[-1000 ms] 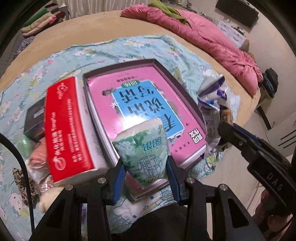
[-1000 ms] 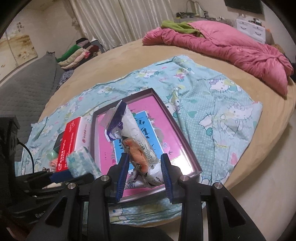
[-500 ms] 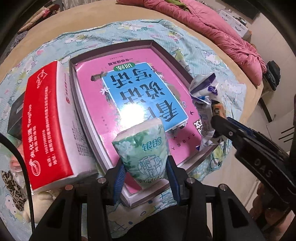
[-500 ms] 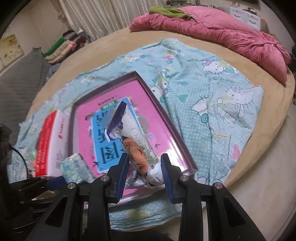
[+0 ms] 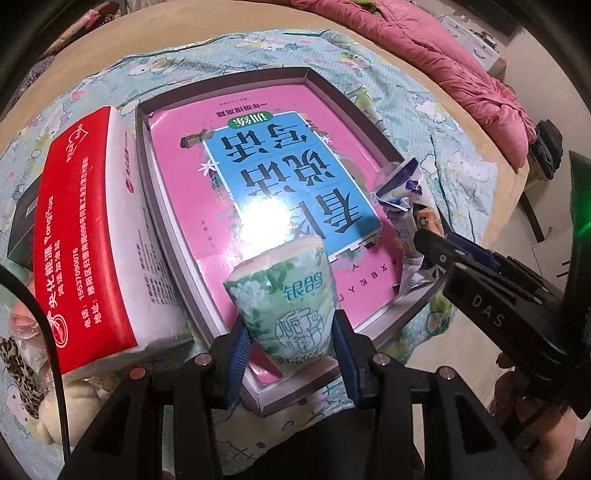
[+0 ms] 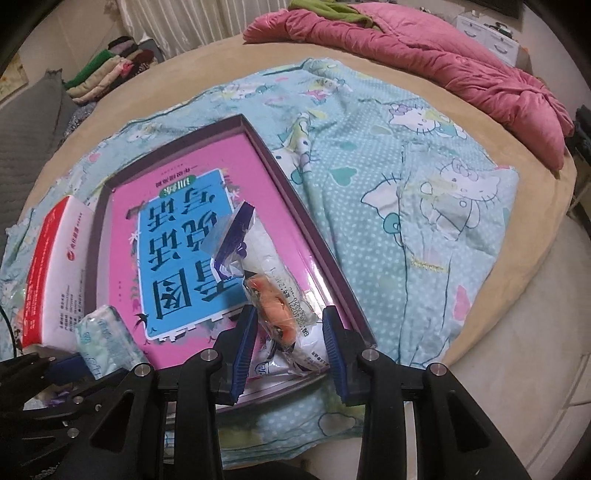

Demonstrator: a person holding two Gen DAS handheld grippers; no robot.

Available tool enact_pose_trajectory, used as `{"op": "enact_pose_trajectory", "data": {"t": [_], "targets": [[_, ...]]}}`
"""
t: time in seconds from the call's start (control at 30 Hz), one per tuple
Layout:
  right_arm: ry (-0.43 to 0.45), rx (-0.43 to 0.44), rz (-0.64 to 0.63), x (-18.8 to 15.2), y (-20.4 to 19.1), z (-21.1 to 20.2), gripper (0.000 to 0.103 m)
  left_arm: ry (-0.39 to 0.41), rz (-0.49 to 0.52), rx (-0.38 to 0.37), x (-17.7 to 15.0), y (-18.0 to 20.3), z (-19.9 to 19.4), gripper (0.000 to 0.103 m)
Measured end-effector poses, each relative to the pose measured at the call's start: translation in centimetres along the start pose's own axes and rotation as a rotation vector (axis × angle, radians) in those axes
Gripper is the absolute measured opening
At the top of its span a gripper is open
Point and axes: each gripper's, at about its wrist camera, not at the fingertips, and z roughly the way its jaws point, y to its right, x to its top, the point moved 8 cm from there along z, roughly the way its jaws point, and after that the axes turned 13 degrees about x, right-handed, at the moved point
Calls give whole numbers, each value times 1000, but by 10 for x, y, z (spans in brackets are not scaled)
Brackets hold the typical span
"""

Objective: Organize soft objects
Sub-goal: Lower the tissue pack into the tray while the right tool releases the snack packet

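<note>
tissue pack (image 5: 286, 295) clamped between jaws

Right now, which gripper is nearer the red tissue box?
Left. The left gripper, shut on the green tissue pack, sits just beside the red tissue box at the tray's near corner. The right gripper, holding the clear bag, is across the tray.

This was a home bedroom: a round bed (image 6: 535, 258) carried a cartoon-print sheet (image 6: 424, 177) and a rumpled pink quilt (image 6: 443, 62). Beyond the bed hung curtains (image 6: 192, 18), beside what seemed folded clothes (image 6: 107, 70).
</note>
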Motion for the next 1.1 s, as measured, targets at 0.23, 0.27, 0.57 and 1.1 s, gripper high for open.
{"op": "enact_pose_trajectory", "data": {"t": [0.23,0.27,0.57,1.1], "targets": [[1,-9,11,1,3,2,41,-5,6,11,0,1,2,45],[2,-9,14,1,3,2,41,-5,7,13,0,1,2,45],[32,-6,21,4,3,-8,52,-10,11,15,0,2,5,46],[54,5,30,7,1,-23,56,10,39,15,-2,4,-1,66]]}}
